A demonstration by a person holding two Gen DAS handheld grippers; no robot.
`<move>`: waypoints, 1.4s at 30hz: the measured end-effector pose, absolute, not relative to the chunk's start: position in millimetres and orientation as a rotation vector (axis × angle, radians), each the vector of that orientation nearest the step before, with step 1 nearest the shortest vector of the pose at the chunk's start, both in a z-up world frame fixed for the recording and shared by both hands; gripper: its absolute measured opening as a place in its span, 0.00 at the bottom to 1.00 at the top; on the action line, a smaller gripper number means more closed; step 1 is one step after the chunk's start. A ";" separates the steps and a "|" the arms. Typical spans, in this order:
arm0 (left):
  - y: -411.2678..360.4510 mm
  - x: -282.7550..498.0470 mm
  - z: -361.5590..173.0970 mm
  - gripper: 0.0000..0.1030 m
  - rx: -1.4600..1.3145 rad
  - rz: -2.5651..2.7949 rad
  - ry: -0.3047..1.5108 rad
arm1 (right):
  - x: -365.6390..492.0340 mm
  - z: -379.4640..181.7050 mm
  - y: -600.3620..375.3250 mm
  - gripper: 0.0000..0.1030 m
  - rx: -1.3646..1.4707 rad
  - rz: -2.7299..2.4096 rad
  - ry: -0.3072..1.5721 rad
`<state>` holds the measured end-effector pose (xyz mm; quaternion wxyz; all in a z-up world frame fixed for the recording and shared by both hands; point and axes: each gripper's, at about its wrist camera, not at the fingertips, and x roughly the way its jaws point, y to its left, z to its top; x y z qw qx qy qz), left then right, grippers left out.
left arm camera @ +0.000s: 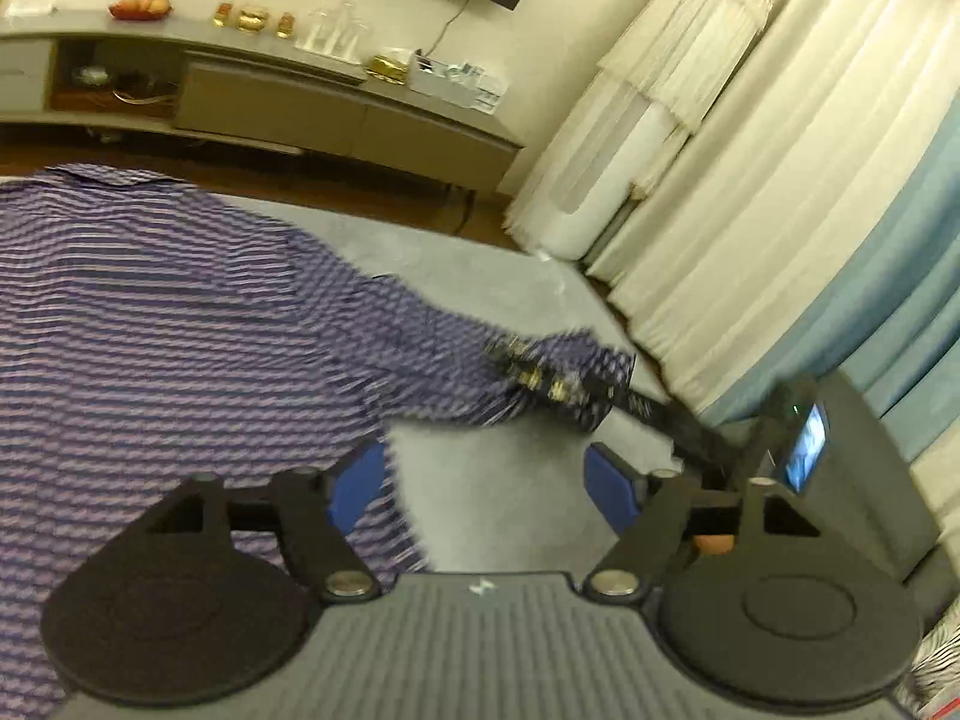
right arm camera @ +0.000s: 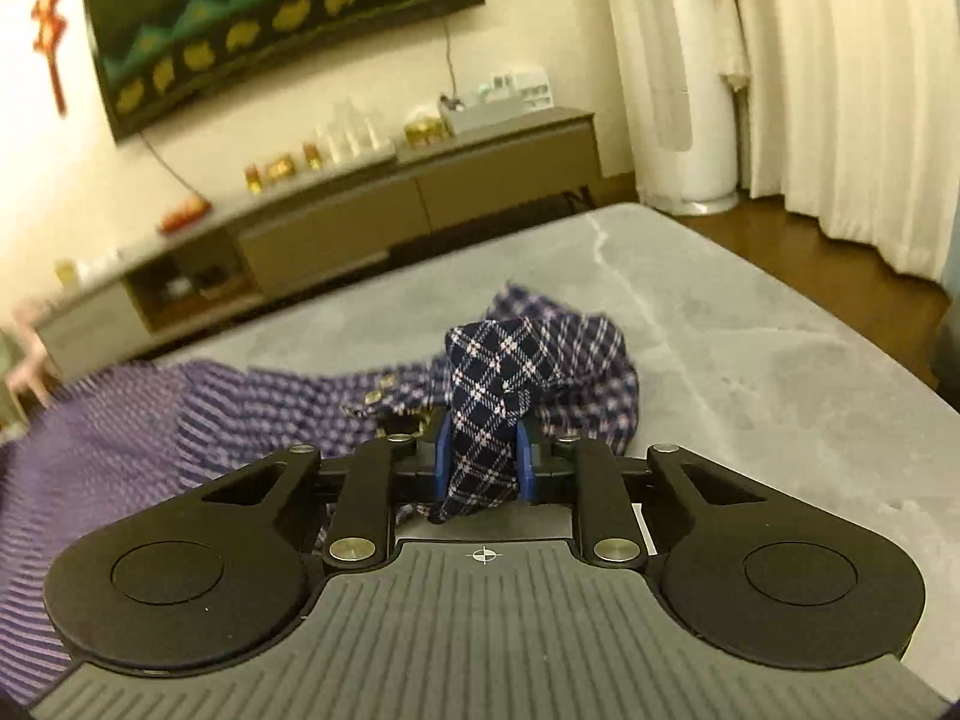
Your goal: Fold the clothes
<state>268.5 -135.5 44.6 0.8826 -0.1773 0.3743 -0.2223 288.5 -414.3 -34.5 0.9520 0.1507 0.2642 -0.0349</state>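
A purple-and-white striped shirt (left arm camera: pixel 150 324) lies spread on the grey table (left arm camera: pixel 498 276), its body at the left. One sleeve (left arm camera: pixel 432 354) stretches right to a dark plaid cuff. My right gripper (right arm camera: pixel 483 459) is shut on that dark plaid cuff (right arm camera: pixel 486 420) and shows in the left wrist view (left arm camera: pixel 606 396) at the sleeve's end. My left gripper (left arm camera: pixel 486 486) is open and empty, its blue pads (left arm camera: pixel 354 480) wide apart, hovering over the shirt's lower edge and bare table. The shirt's body (right arm camera: pixel 90 420) shows blurred at the left of the right wrist view.
A long grey sideboard (left arm camera: pixel 270 102) with bottles and boxes stands against the far wall under a dark picture (right arm camera: pixel 270 30). White curtains (left arm camera: pixel 750 150) and a white standing appliance (right arm camera: pixel 690 120) are past the table's right edge. Bare marble table (right arm camera: pixel 750 360) lies right of the cuff.
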 end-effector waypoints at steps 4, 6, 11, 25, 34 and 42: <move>-163.8 313.0 29.1 0.86 -0.500 -0.557 0.811 | 268.9 -22.2 -437.5 0.13 0.441 -0.024 0.509; -177.4 332.5 8.8 0.88 -0.574 -0.553 0.832 | 259.1 -18.4 -445.9 0.13 0.502 -0.003 0.500; -202.3 364.7 -53.3 0.90 -0.817 -0.545 0.912 | 248.0 -21.4 -465.3 0.13 0.652 0.048 0.499; -234.4 395.4 -64.4 0.06 -0.838 -0.607 0.863 | 251.5 -47.2 -471.4 0.19 0.787 0.231 0.636; -77.1 358.0 44.8 0.06 -0.722 -0.438 0.560 | 215.9 -12.2 -437.2 0.51 0.675 0.321 0.597; 82.1 347.0 11.7 0.06 -0.652 -0.155 0.696 | 133.6 -8.8 -337.7 0.74 0.257 0.368 0.739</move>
